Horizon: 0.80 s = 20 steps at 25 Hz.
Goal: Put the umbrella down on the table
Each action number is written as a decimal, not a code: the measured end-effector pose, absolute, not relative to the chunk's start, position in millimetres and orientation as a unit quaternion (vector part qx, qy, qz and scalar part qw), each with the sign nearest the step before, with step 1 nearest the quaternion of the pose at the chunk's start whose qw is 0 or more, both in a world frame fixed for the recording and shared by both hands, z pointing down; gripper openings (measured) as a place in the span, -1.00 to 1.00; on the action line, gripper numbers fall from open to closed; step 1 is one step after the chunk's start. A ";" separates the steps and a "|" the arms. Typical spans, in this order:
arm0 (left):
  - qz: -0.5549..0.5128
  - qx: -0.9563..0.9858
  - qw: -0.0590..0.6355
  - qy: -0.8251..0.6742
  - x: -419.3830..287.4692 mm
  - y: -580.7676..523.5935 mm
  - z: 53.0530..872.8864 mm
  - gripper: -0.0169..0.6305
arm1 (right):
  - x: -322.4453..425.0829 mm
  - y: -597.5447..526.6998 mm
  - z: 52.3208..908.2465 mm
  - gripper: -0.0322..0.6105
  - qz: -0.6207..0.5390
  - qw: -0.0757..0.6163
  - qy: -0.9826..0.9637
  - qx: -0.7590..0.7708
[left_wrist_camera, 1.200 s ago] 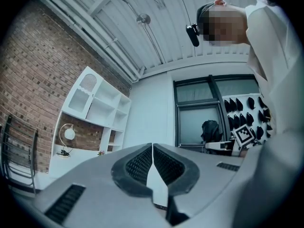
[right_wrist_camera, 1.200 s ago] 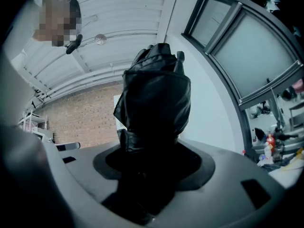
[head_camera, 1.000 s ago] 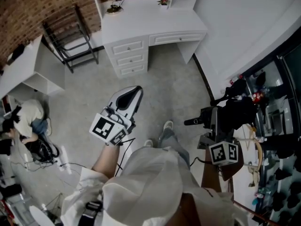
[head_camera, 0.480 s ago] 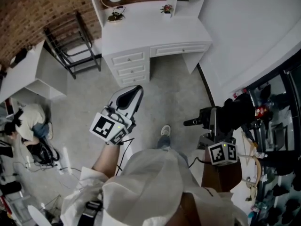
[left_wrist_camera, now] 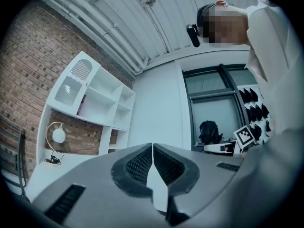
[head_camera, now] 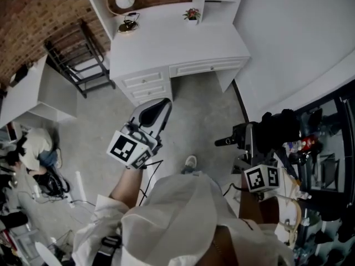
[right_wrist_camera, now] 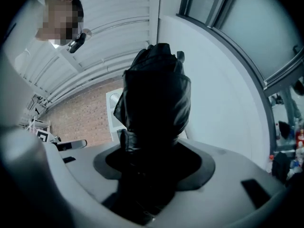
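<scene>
A folded black umbrella [head_camera: 279,128] is held level over the floor, its handle [head_camera: 223,142] pointing left. My right gripper [head_camera: 256,146] is shut on it, and in the right gripper view the umbrella's bundled cloth [right_wrist_camera: 156,91] fills the space between the jaws [right_wrist_camera: 153,163]. My left gripper [head_camera: 157,108] hangs at centre left, shut with nothing in it; its black pads [left_wrist_camera: 142,164] meet in the left gripper view. The white desk [head_camera: 183,40] stands ahead at the top of the head view, beyond both grippers.
On the desk's back edge stand a round lamp [head_camera: 123,1] and a small potted plant [head_camera: 192,14]. A black folding chair [head_camera: 75,53] stands left of the desk, beside another white table [head_camera: 25,90]. Cables and clutter [head_camera: 41,168] lie on the floor at left. Dark shelving [head_camera: 319,154] stands at right.
The person has walked toward the desk, which now lies lower and nearer in the head view. Both grippers travelled along with the person; their grips look unchanged.
</scene>
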State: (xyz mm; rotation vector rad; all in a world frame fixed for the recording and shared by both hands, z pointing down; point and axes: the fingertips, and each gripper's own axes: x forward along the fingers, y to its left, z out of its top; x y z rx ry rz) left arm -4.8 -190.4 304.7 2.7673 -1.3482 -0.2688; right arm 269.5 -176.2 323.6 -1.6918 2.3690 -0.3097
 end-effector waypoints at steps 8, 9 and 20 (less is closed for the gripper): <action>-0.078 0.883 0.030 -0.463 25.1 -263.5 317.8 -0.85 | 300.4 -265.0 339.0 -0.06 -0.118 0.104 0.818 -0.553; -0.078 0.881 0.031 -0.465 27.1 -269.0 319.2 -0.85 | 302.3 -272.6 340.4 -0.06 -0.119 0.103 0.819 -0.551; -0.075 0.879 0.037 -0.469 21.1 -325.5 328.1 -0.85 | 294.8 -331.6 356.1 -0.06 -0.135 0.099 0.819 -0.549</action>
